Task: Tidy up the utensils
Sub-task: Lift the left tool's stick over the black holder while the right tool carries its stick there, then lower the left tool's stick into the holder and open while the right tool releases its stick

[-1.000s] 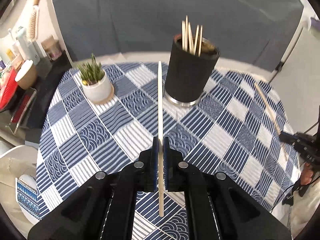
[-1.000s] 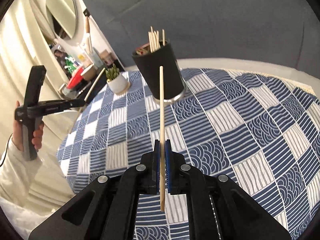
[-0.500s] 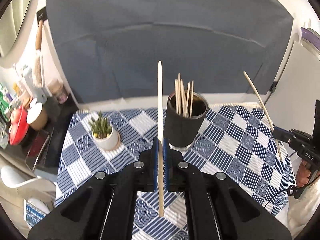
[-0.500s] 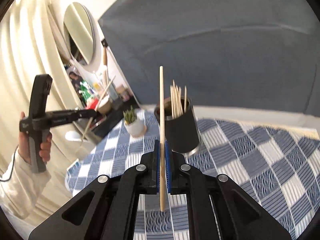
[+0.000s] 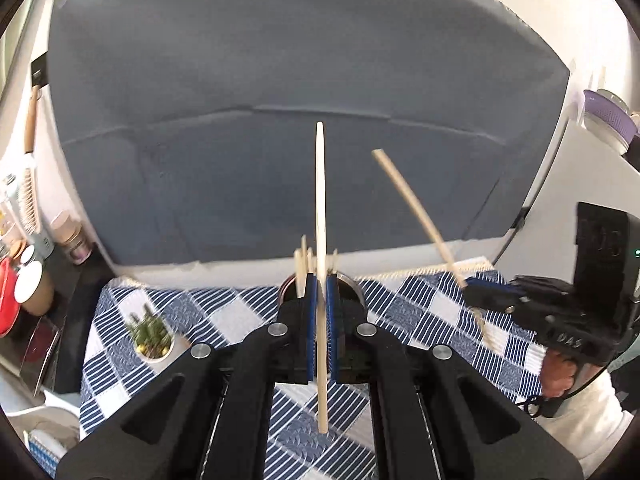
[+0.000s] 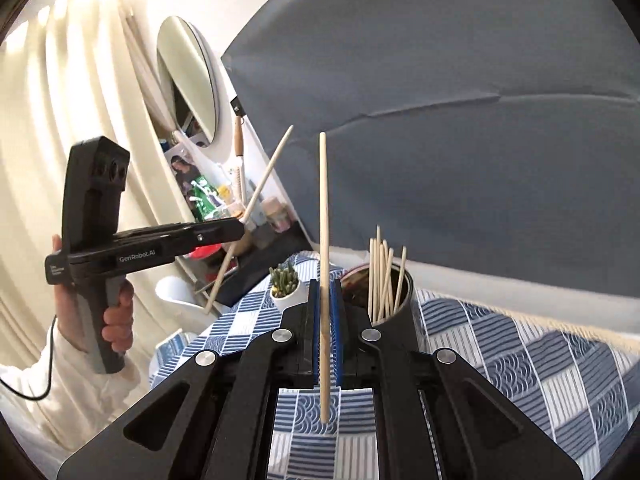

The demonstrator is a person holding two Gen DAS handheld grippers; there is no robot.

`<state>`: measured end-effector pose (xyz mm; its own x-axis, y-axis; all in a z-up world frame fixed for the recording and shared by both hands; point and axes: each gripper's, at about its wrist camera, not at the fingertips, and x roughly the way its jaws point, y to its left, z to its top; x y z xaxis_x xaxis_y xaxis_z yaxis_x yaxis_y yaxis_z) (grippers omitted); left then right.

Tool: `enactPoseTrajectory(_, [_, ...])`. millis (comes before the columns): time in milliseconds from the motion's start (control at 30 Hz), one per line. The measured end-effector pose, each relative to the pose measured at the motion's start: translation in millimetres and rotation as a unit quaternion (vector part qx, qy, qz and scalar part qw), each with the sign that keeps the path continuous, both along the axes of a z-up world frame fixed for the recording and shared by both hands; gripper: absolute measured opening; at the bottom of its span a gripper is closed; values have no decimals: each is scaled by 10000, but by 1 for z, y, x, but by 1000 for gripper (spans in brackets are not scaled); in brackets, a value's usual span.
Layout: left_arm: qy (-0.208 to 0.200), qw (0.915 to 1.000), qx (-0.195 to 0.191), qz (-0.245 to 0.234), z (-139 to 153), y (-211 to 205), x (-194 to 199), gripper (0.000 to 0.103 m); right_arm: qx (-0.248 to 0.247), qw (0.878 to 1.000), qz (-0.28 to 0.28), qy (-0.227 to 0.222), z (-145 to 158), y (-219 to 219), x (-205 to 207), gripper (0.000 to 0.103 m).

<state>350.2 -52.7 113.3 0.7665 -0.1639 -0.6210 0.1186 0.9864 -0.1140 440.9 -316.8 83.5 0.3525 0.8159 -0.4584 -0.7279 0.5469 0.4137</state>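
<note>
Each gripper holds one pale wooden chopstick. In the left wrist view my left gripper [image 5: 320,284] is shut on a chopstick [image 5: 320,200] that stands upright, right in front of the black cylindrical holder [image 5: 352,292], which is mostly hidden behind the fingers. The right gripper [image 5: 476,300] appears at the right, clamping a slanted chopstick [image 5: 416,212]. In the right wrist view my right gripper [image 6: 326,288] is shut on its chopstick [image 6: 324,208]; the holder [image 6: 400,304] with several sticks [image 6: 382,276] stands just right of it. The left gripper [image 6: 240,228] holds its chopstick [image 6: 264,180] at left.
A blue-and-white checked cloth [image 5: 400,300] covers the round table [image 6: 520,352]. A small potted succulent [image 5: 154,336] [image 6: 285,284] stands left of the holder. A cluttered shelf with jars [image 5: 28,280] and an oval mirror [image 6: 188,84] are at the left; a grey backdrop [image 5: 280,120] hangs behind.
Both grippers have risen and tilted up with their chopsticks, so the table sank low in both views. They have closed in on the holder, and the right gripper now looms larger beside the left.
</note>
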Motion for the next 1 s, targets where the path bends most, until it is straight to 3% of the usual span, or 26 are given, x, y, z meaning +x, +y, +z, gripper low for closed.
enactPoseTrajectory(300, [-164,9993,-343,42,-13,5,51,5,235,9993,275,53,-15,20,55,5])
enactPoseTrajectory(500, [-314,9959,-852,-43,-36,20,76,5,572,9970,462,256,-43,40,88,5])
enactPoseTrajectory(600, [-498,9921,-1154,52,-51,27,83,5,794,9950,474,364,-57,45,97,5])
enactPoseTrajectory(767, [-476,9899,-1326,131,-82,32,94,5,1213,9898,286,687,-90,50,109,5])
enactPoseTrajectory(1000, [-475,9865,-1550,220,-112,34,91,5,1312,9885,89,752,-116,44,105,5])
